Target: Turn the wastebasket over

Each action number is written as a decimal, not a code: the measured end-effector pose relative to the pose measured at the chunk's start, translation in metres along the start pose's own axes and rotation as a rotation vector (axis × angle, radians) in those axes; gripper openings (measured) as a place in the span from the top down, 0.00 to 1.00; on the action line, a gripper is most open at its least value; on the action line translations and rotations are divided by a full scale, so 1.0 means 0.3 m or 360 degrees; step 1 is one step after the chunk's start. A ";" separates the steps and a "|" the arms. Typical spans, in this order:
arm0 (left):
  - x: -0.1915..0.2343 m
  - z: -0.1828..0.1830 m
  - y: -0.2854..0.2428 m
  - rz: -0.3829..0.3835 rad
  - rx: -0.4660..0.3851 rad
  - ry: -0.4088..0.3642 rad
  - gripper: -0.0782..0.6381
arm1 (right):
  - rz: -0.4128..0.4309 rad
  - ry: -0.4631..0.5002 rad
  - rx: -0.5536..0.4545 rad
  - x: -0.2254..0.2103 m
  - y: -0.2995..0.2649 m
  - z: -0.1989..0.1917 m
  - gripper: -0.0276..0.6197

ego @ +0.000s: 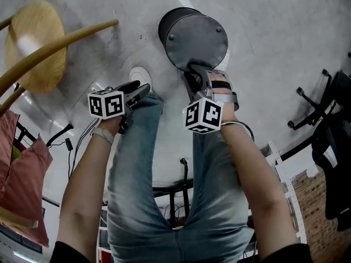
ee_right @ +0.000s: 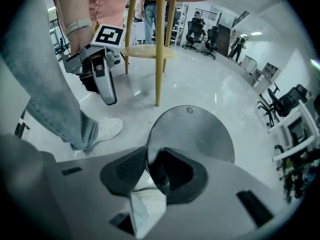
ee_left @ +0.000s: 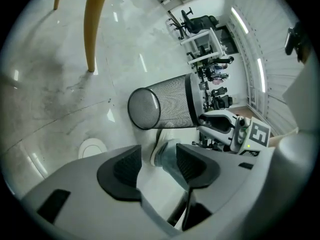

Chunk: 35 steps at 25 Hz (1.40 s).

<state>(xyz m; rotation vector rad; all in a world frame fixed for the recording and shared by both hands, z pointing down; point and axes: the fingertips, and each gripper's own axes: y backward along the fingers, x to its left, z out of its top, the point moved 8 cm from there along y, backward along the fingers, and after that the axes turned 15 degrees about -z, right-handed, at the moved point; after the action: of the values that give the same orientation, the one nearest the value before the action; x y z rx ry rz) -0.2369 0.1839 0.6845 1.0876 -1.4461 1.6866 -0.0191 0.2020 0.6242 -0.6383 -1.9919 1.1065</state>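
The wastebasket (ego: 194, 40) is a dark mesh cylinder standing on the grey floor with its solid round base facing up. My right gripper (ego: 197, 73) points steeply down at the near edge of that base. In the right gripper view its jaws (ee_right: 150, 171) stand either side of the base's rim (ee_right: 192, 134), shut on it. My left gripper (ego: 140, 89) hangs to the left of the basket, apart from it. In the left gripper view its jaws (ee_left: 157, 166) stand open with nothing between them, and the basket (ee_left: 167, 109) and the right gripper (ee_left: 220, 126) show beyond.
A wooden stool (ego: 35, 43) with curved legs stands at the left, close to the left gripper. The person's jeans legs (ego: 137, 174) and a white shoe (ee_right: 107, 129) are beside the basket. A white round floor fitting (ego: 141, 75) lies near the shoe. Black office chairs (ego: 323, 103) stand at the right.
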 end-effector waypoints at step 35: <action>-1.873 0.334 0.460 -0.0565 -0.0108 -0.1444 0.87 | -0.0459 -0.1811 -0.0722 -0.832 1.404 0.458 0.94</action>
<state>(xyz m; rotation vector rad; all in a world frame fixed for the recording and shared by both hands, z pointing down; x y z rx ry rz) -0.0939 0.0815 0.1241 2.0749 -1.6479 0.8910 0.0435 0.1672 0.1208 0.1797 -3.2220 0.8982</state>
